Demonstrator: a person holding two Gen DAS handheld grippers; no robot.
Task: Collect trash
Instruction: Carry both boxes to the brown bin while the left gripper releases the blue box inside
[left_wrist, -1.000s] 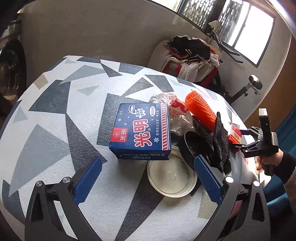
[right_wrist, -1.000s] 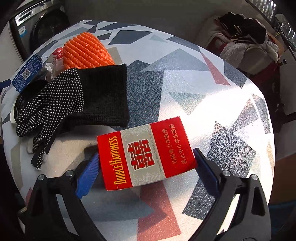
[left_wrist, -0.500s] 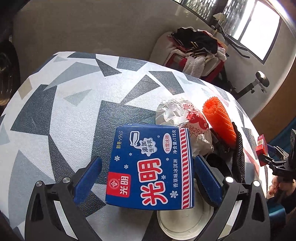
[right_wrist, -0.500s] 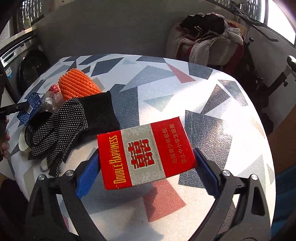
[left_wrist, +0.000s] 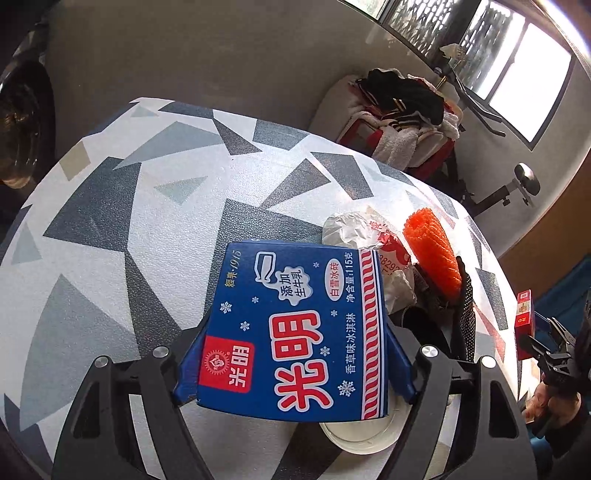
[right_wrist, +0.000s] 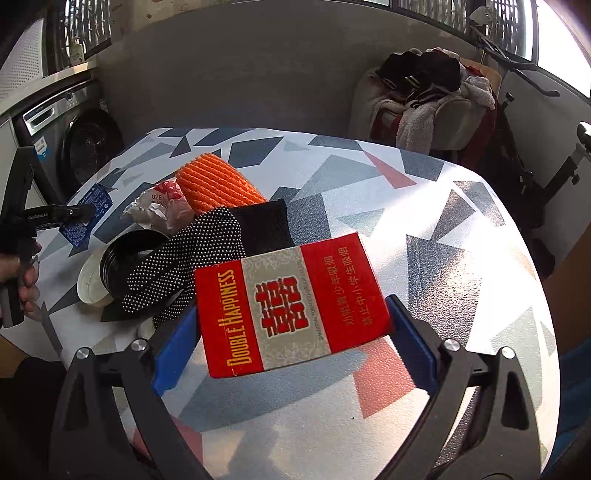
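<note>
Two grippers each hold a box above the patterned surface (left_wrist: 140, 229). Nearest in the left wrist view, the left gripper (left_wrist: 291, 363) is closing its jaws, and its blue pads already press both sides of the blue ice-cream carton (left_wrist: 291, 332) at 6 o'clock. Under the carton's near edge, at 5 o'clock, a white lid (left_wrist: 358, 437) lies on the surface. Farther off toward 2 o'clock sit a crumpled white wrapper (left_wrist: 364, 236), an orange foam net (left_wrist: 432, 251) and the edge of a dotted black glove (left_wrist: 466, 314). In the right wrist view the right gripper (right_wrist: 291, 332) is clamped on the red cigarette pack (right_wrist: 291, 302), pads against both short ends, the pack raised off the surface. Beyond it toward 10 o'clock lie the glove, a black round lid (right_wrist: 122, 251), the wrapper and the net. Past the surface at 1 o'clock, a chair piled with clothes (right_wrist: 428, 96) stands by the wall.
</note>
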